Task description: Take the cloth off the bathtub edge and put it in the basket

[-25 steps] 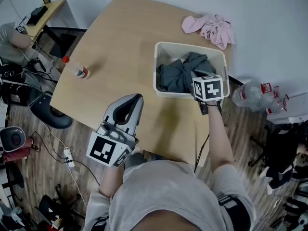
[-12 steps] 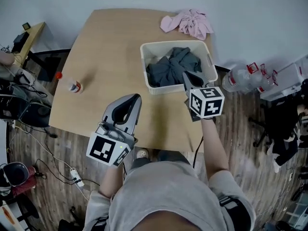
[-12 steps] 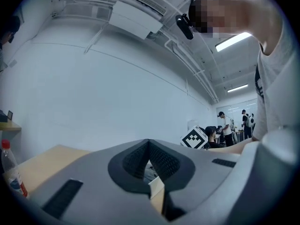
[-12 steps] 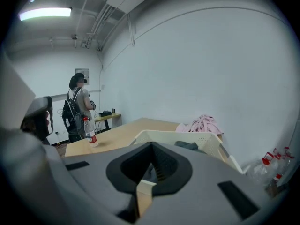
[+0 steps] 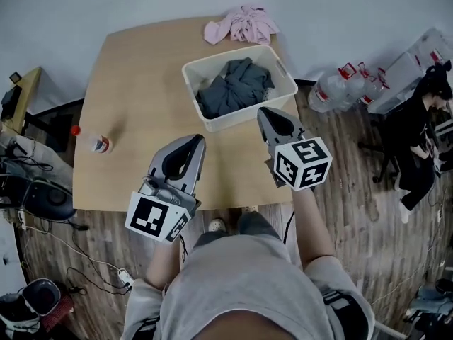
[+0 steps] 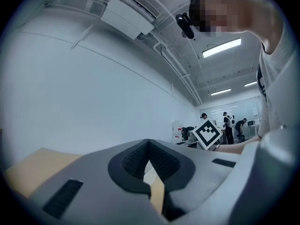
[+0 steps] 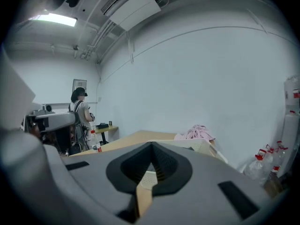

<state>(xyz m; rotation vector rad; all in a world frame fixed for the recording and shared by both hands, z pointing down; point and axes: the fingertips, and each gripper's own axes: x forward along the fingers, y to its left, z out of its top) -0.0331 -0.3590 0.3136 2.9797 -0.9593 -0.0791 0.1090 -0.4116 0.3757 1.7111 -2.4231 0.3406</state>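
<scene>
A dark grey cloth (image 5: 233,91) lies bunched inside the white basket (image 5: 286,83) on the far part of the wooden table (image 5: 134,83). A pink cloth (image 5: 241,25) is heaped at the table's far edge, behind the basket, and shows in the right gripper view too as the pink cloth (image 7: 199,131). My right gripper (image 5: 267,111) is shut and empty, its tip just short of the basket's near right corner. My left gripper (image 5: 192,139) hovers over the table's near middle, shut with nothing in it. Each gripper view shows closed jaws: left gripper (image 6: 149,142), right gripper (image 7: 151,144).
A small bottle with a red cap (image 5: 99,144) stands at the table's left edge. Large water bottles (image 5: 340,87) sit on the floor to the right of the table. A person (image 5: 425,119) is at the far right; chairs and cables lie at the left.
My right gripper has drawn back out of the basket toward me, and the grey cloth stays inside. The head view has swung so the table sits further left. The left gripper has kept still.
</scene>
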